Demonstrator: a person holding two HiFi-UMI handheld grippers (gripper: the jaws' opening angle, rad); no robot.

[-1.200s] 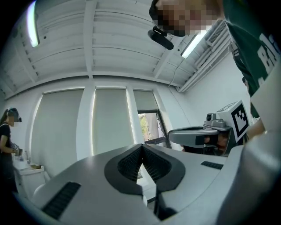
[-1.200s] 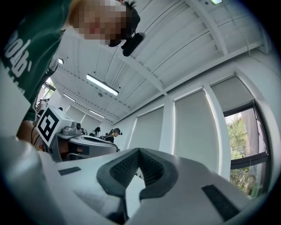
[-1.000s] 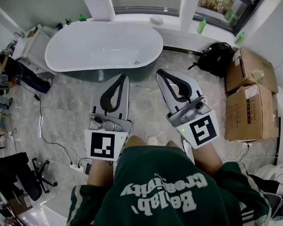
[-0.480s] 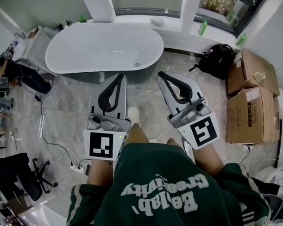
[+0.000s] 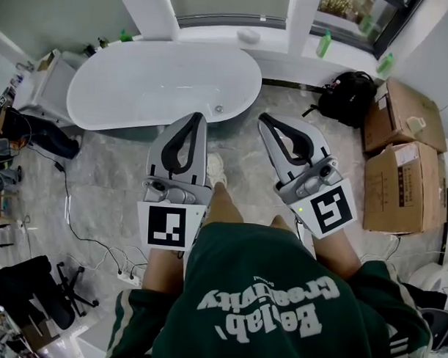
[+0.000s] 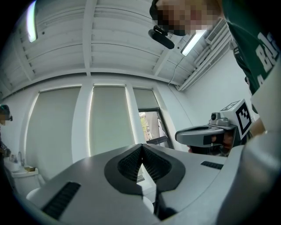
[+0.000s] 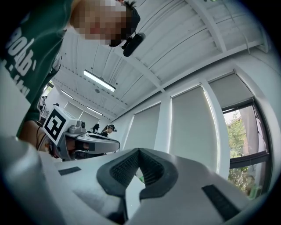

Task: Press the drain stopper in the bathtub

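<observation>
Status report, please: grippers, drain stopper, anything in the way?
Left gripper, right gripper shut, empty, short of tub. Stopper untouched. Nothing blocking.

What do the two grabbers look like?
The left gripper and right gripper are smooth grey beak shapes with black ribbed pads. Each carries a white cube with black square markers. The sleeves are dark green with white stripes.

Grey marbled floor [image 5: 107,170] spreads under you. Right of your right claw [image 5: 265,119], a black backpack [image 5: 348,94] and cardboard boxes [image 5: 405,144] sit near the wall. Ahead of both claws runs a white window ledge [image 5: 236,32]. Left of your left claw [image 5: 199,117], cables [image 5: 76,221] trail across the floor. Overhead, the ceiling [image 7: 184,39] is white, with a strip light [image 7: 100,81] lit.
</observation>
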